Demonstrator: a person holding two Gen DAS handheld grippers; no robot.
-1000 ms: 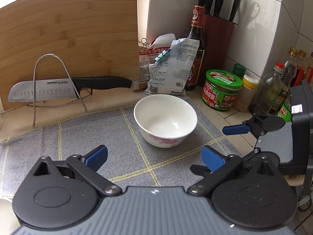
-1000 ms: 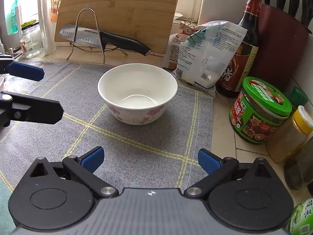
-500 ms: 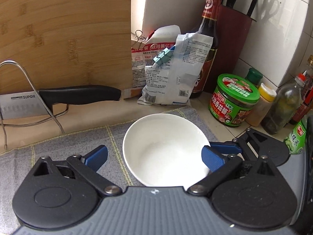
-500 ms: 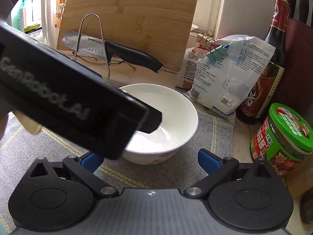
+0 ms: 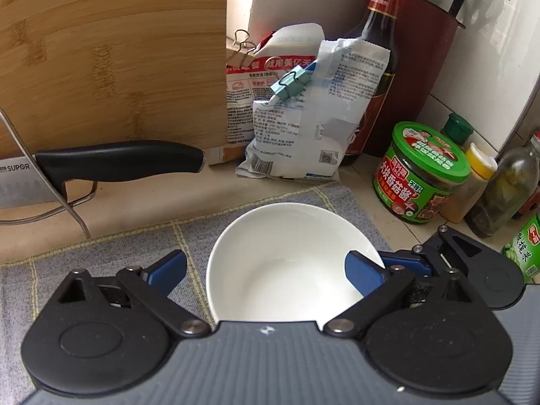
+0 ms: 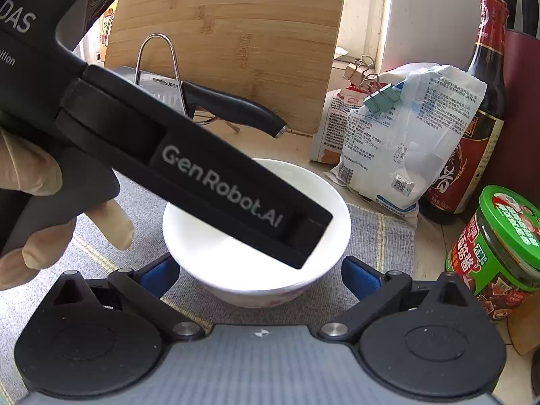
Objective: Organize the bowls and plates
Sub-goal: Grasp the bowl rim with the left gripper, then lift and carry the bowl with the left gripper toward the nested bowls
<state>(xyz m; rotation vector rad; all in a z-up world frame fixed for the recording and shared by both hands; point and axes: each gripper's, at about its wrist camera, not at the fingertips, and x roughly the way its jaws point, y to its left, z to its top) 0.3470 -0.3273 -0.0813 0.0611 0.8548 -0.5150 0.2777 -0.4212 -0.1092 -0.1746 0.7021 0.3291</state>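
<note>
Left wrist view: white bowl (image 5: 290,263) stood upright on a grey checked mat (image 5: 101,260), directly ahead of the left gripper (image 5: 266,271). Jaws were spread wide; the left blue pad (image 5: 168,270) lay beside the bowl's outer wall, the right blue pad over its interior. Whether either touched the bowl could not be told. Behind: knife (image 5: 118,160) on a wire stand, bamboo board (image 5: 111,54), clipped bags (image 5: 303,118), sauce bottle (image 5: 378,50), green-lidded jar (image 5: 422,168).

Right wrist view: right gripper (image 6: 260,273), jaws wide apart, flanked the bowl (image 6: 236,270) without visible contact. Left gripper body (image 6: 202,175) crossed above the bowl, held in a gloved hand (image 6: 37,202).
</note>
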